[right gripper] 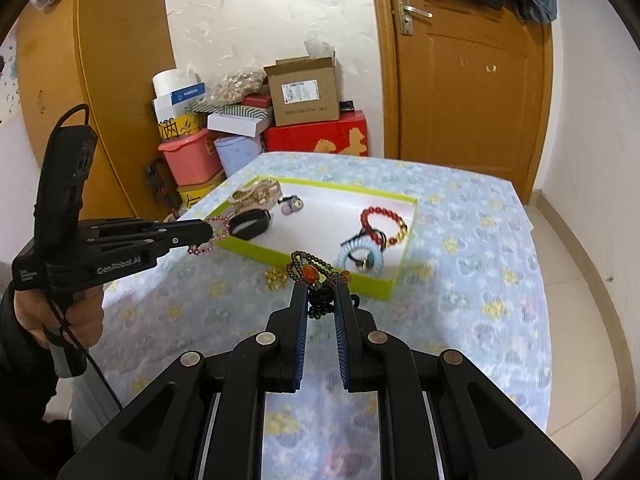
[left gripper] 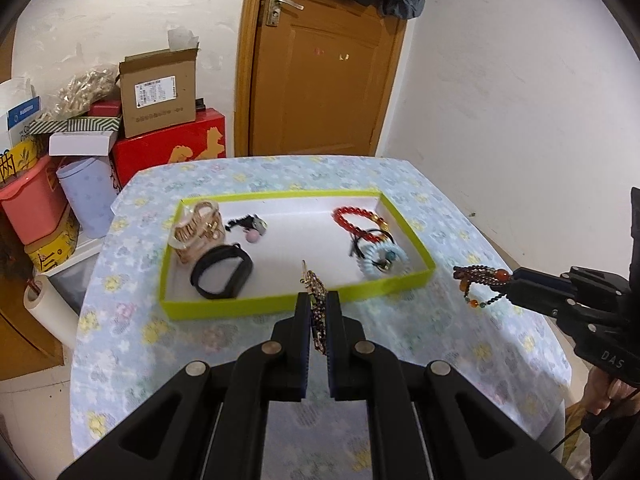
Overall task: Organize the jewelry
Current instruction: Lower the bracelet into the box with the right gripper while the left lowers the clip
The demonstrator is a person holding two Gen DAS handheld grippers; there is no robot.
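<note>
My left gripper [left gripper: 318, 298] is shut on a sparkly rhinestone bracelet [left gripper: 314, 282], held above the near rim of the green tray [left gripper: 280, 308]. In the right wrist view that gripper [right gripper: 208, 232] comes in from the left and the bracelet [right gripper: 214, 236] looks pink. My right gripper [right gripper: 321, 288] is shut on a dark beaded bracelet with an orange stone [right gripper: 312, 272], just short of the tray's near corner [right gripper: 372, 284]. The left wrist view shows it [left gripper: 516, 278] to the right of the tray, the beads [left gripper: 480, 276] dangling.
Inside the tray lie a red bead bracelet [left gripper: 354, 214], a pale blue coil tie [left gripper: 384, 260], a black band [left gripper: 222, 276], a beige claw clip [left gripper: 198, 232] and a small charm [left gripper: 252, 226]. A gold piece [right gripper: 276, 278] lies on the floral tablecloth. Stacked boxes [left gripper: 160, 92] stand beyond the table's left edge.
</note>
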